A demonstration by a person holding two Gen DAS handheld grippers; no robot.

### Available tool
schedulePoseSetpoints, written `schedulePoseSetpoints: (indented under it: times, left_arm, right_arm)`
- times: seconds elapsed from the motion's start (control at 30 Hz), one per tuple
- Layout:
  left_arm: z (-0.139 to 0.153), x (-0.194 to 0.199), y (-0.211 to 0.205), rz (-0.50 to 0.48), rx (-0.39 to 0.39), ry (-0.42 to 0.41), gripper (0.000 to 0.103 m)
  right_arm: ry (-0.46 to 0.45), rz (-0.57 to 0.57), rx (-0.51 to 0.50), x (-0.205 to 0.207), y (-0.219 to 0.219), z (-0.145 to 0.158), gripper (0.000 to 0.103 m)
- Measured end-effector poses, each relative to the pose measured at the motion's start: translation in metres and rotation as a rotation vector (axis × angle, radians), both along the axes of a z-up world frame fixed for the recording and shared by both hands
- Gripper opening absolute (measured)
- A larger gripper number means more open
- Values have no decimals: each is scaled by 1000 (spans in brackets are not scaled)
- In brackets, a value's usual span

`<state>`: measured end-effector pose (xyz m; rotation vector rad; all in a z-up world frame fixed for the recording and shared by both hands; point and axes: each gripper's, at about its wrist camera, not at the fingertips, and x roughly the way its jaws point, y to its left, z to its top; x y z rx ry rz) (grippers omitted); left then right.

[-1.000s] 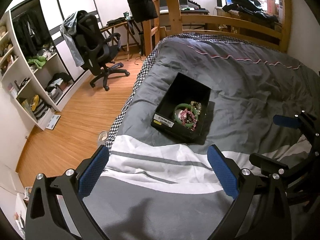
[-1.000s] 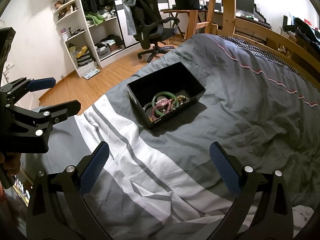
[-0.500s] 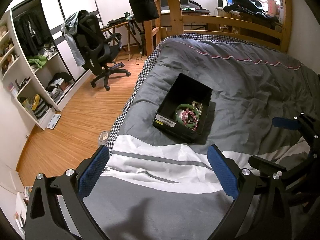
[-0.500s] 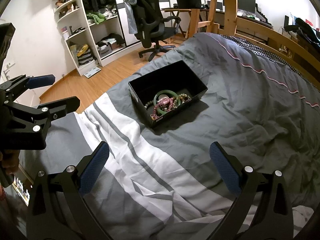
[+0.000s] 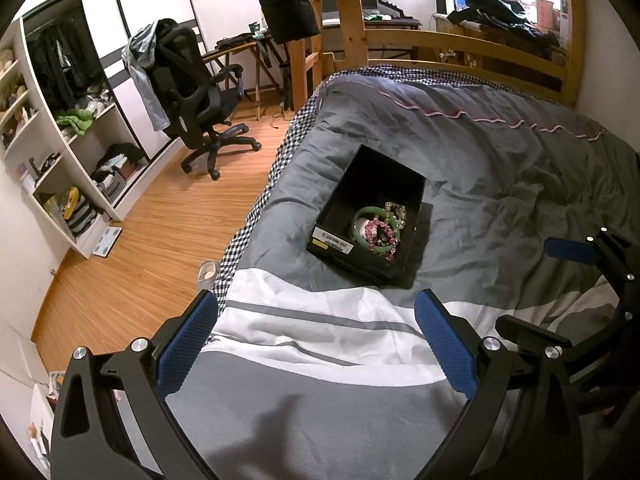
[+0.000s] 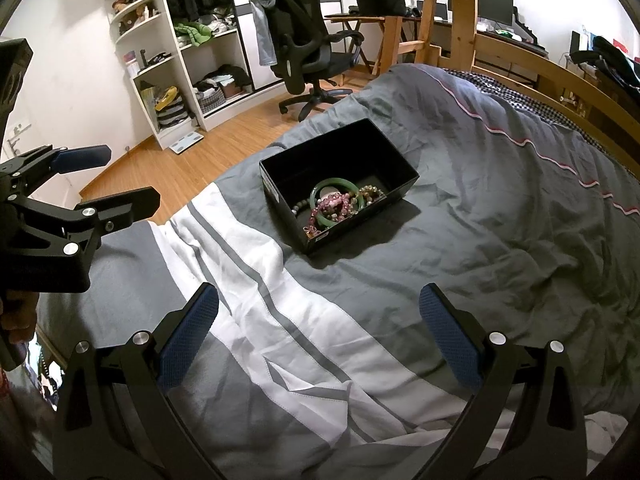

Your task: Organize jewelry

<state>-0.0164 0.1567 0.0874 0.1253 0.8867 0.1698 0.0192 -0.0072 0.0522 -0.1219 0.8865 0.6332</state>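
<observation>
A black open box (image 5: 360, 188) (image 6: 344, 160) lies on the grey duvet in the middle of the bed. In it lie a green bangle (image 5: 362, 214) (image 6: 332, 182), a pink bead bracelet (image 5: 378, 230) (image 6: 332, 202) and a pale bead bracelet (image 5: 396, 210) (image 6: 370, 192). My left gripper (image 5: 316, 344) is open and empty, held above the striped bedding well short of the box. My right gripper (image 6: 318, 340) is open and empty, likewise short of the box. Each gripper shows at the edge of the other's view.
The bed (image 5: 500, 168) has a wooden frame (image 5: 460, 40) at its far side. Left of the bed are the wood floor (image 5: 160, 240), an office chair (image 5: 188, 84) and open shelves (image 5: 52, 128). A desk with monitors stands behind.
Both grippers have drawn back slightly and shifted; the box sits a little further off in both views. Jaws stay open. The jewelry has not moved.
</observation>
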Motion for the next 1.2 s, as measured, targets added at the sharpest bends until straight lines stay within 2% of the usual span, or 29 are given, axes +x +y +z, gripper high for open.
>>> schedulePoseSetpoints:
  times: [1.0,1.2]
  left_arm:
    - [0,-1,3,6,-5,2,97]
    - [6,-4,-1,44,-16,-39,97]
  right_arm:
    - [1,4,-2,-1,1,0,99]
    - [-17,-12,18,1,-7,4,99]
